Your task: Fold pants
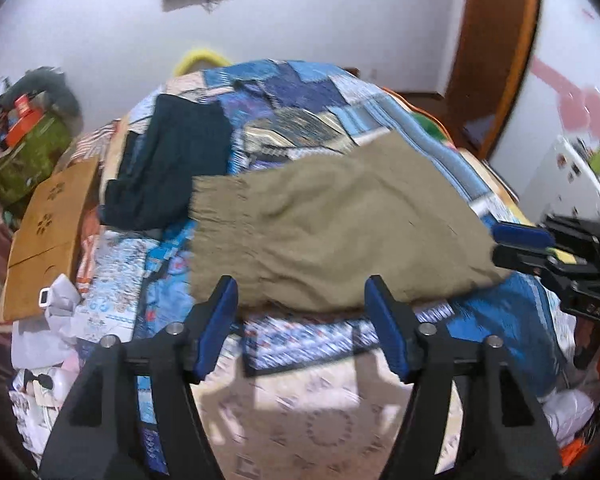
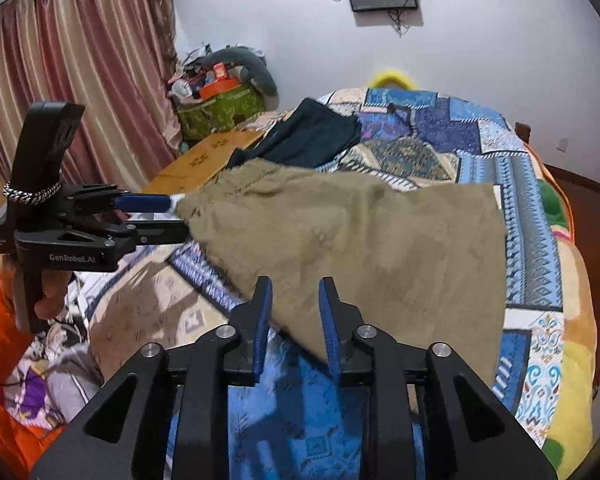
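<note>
Khaki pants (image 1: 340,232) lie folded on the patchwork bedspread (image 1: 300,112), waistband to the left. My left gripper (image 1: 300,312) is open, its blue pads either side of the pants' near edge, with no cloth between them. In the right wrist view the left gripper (image 2: 176,216) sits at the pants' (image 2: 380,248) left corner. My right gripper (image 2: 294,320) has its jaws partly open around the near corner of the pants. In the left wrist view the right gripper (image 1: 500,244) touches the pants' right corner.
Dark folded trousers (image 1: 172,168) lie beyond the khaki pants. A wooden board (image 1: 44,232) leans at the bed's left side. A green bag with clutter (image 2: 220,108) stands by the curtain (image 2: 80,80). A wooden door frame (image 1: 496,52) is at right.
</note>
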Demonstrator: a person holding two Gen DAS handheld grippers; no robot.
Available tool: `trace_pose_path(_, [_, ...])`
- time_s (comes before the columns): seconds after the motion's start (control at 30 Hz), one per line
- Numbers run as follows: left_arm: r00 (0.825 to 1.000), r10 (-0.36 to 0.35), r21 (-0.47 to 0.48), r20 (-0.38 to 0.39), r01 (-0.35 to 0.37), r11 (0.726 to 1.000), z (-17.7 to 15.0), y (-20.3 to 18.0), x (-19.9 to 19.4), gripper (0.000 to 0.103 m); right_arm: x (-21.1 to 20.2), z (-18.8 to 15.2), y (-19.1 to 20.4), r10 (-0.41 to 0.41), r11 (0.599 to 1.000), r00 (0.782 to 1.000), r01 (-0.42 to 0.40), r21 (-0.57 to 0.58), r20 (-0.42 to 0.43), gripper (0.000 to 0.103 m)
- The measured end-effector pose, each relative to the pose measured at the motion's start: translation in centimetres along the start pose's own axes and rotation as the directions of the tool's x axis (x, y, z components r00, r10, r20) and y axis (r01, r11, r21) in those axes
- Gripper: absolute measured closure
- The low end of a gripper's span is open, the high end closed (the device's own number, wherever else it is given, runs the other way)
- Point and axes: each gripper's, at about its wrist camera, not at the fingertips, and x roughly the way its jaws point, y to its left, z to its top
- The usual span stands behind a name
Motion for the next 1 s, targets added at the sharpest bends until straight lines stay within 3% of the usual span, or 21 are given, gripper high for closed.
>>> trace_pose_path(0.1, [0.999,0.033,-0.027,0.000,-0.033,0.999,0.9,1.5,0.6,0.035,0.0,0.5,-0.6,-0.015,0.999,1.000,0.014,0.040,0.022,0.071])
trace_pose_path(0.27, [0.996,0.061,-0.054,-0.061,-0.064,0.996,0.9,3.1,3.5,0.030,1.5,1.1,-1.4,-0.017,0.995,1.000,0.016,0.098,0.007,0.070])
trace_pose_path(0.37, [0.994,0.032,-0.103,-0.103,-0.042,0.994,-0.2,3.8,5.3,0.030,2.9,0.8,-1.4,-0.005,0.994,0.999,0.008,0.111,-0.031,0.070])
trace_pose_path(0.43, [0.995,0.008,-0.117,-0.097,-0.020,0.993,-0.8,3.9,5.6,0.041,4.1,0.5,-1.3,-0.002,0.994,0.998,0.009,0.109,-0.065,0.070])
trace_pose_path(0.6, [0.998,0.050,-0.101,-0.050,-0.055,0.993,-0.6,4.1,4.6,0.051,6.4,-0.9,-1.3,0.002,0.995,0.990,0.012,0.100,-0.140,0.070])
trace_pose_path(0.8, [0.998,0.037,-0.125,-0.059,-0.045,0.991,-1.0,5.0,5.2,0.051,5.7,-1.8,-1.8,-0.014,0.995,0.991,0.026,0.094,-0.132,0.070])
trace_pose_path(1.0, [0.998,0.034,-0.151,-0.057,-0.043,0.988,-2.0,5.4,5.9,0.045,4.1,-3.4,-4.1,-0.071,0.987,0.984,0.093,0.133,-0.163,0.070])
